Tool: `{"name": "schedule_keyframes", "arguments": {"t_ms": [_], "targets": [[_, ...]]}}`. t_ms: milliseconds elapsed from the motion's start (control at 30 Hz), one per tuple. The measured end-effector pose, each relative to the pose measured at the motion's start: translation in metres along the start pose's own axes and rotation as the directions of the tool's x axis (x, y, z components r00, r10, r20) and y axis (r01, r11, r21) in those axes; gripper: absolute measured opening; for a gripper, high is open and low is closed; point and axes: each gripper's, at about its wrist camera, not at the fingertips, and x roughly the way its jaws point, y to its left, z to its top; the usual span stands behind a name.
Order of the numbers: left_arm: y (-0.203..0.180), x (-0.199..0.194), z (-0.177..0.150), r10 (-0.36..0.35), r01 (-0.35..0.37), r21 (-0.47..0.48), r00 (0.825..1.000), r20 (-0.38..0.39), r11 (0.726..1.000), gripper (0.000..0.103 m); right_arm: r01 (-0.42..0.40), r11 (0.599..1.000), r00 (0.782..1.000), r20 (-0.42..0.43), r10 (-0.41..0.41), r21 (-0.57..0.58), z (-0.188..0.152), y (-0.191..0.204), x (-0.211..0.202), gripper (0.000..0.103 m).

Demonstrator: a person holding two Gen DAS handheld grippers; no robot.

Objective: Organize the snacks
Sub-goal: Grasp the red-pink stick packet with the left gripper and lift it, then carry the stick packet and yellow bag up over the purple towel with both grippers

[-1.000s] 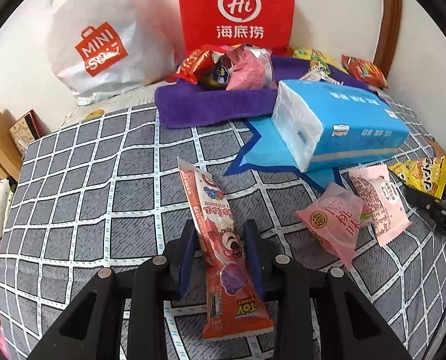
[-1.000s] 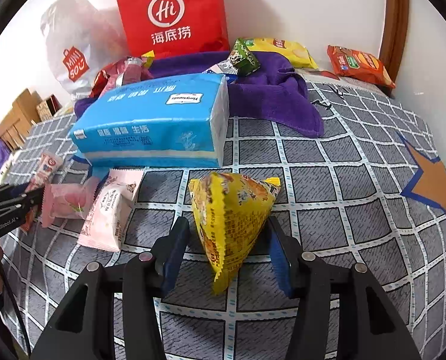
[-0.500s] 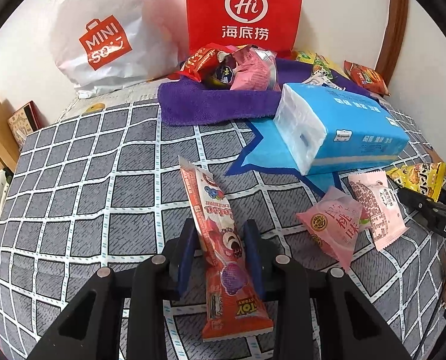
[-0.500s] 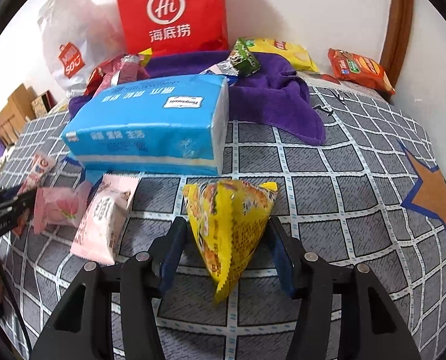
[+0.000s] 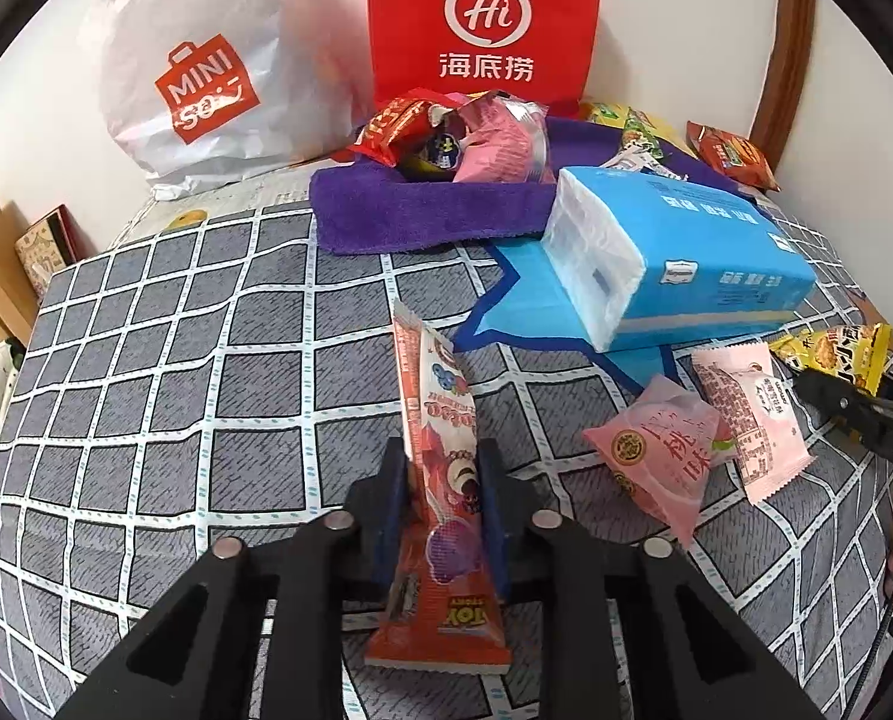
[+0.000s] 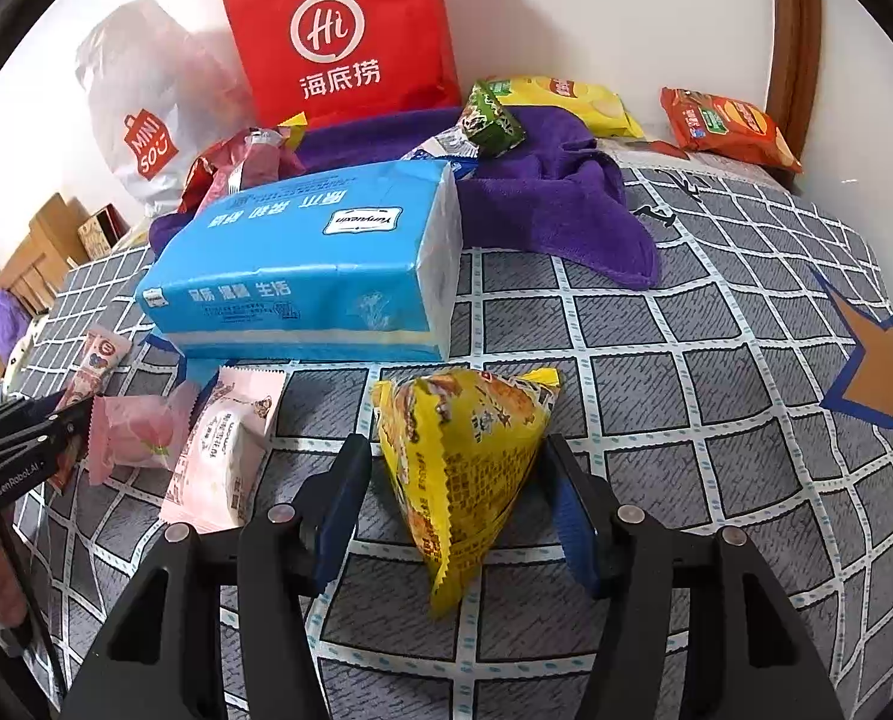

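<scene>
Bed against a white wall, grey quilted cover with white grid lines (image 5: 164, 396) and star patches. At the far end a red paper bag with a white "Hi" logo (image 5: 485, 18) and a white plastic Miniso shopping bag (image 5: 200, 72) lean on the wall.

A rumpled purple towel (image 5: 422, 213) in front of the bags already carries several snack packs, so my read is it's the collection spot. Loose packs lie nearer the grippers. A blue plastic-wrapped tissue brick (image 5: 704, 264) sits between towel and loose packs.

Left gripper (image 5: 443, 498): jaws clamped on the long red-and-pink stick-shaped snack pouch with cartoon print (image 5: 443, 420). Pouch is squeezed narrow between the pads; far end points toward the towel, near end overhangs behind the jaws. Gripped mid-length, probably for balance. Glossy film, so it could slip or flop on lift.

Right gripper (image 6: 455, 498): jaws straddle the yellow pyramid-shaped crinkly foil snack bag (image 6: 464, 456) at its wide part. Left pad looks just short of the foil; right pad contact I can't confirm. Bag rests on the cover, pointed end toward the camera. It looks puffy and will dent under squeeze.

Between the grippers lie a pale pink flat wrapper with dark print (image 6: 224, 450) and a pink translucent pillow pack (image 6: 140, 435), touching each other, neither gripped.
</scene>
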Motion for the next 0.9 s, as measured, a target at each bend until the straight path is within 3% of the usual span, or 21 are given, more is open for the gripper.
{"name": "schedule_keyframes", "arguments": {"t_ms": [100,367,500,700,900], "targets": [[0.006,-0.001,0.001,-0.015,0.015,-0.035,1.0,-0.008,0.999,0.016,-0.02,1.0,1.0,0.008,0.02,0.017,0.0,-0.003,-0.002,0.045],[0.021,-0.019,0.006,-0.062,0.056,-0.115,0.997,-0.047,0.992,0.016,-0.101,0.988,0.995,0.012,0.1,0.117,-0.002,-0.012,-0.015,0.043],[0.02,-0.033,0.015,-0.075,0.07,-0.122,0.997,-0.037,0.99,0.016,-0.08,0.994,0.996,0.055,0.076,0.068,0.005,-0.001,-0.039,0.043],[0.003,-0.059,0.041,-0.111,0.112,-0.097,0.994,0.01,0.989,0.016,-0.117,0.993,0.985,0.127,0.114,0.014,0.028,0.019,-0.078,0.043],[-0.017,-0.077,0.071,-0.154,0.157,-0.056,0.987,0.041,0.986,0.016,-0.093,0.995,0.984,0.146,0.097,-0.029,0.056,0.038,-0.097,0.043]]}}
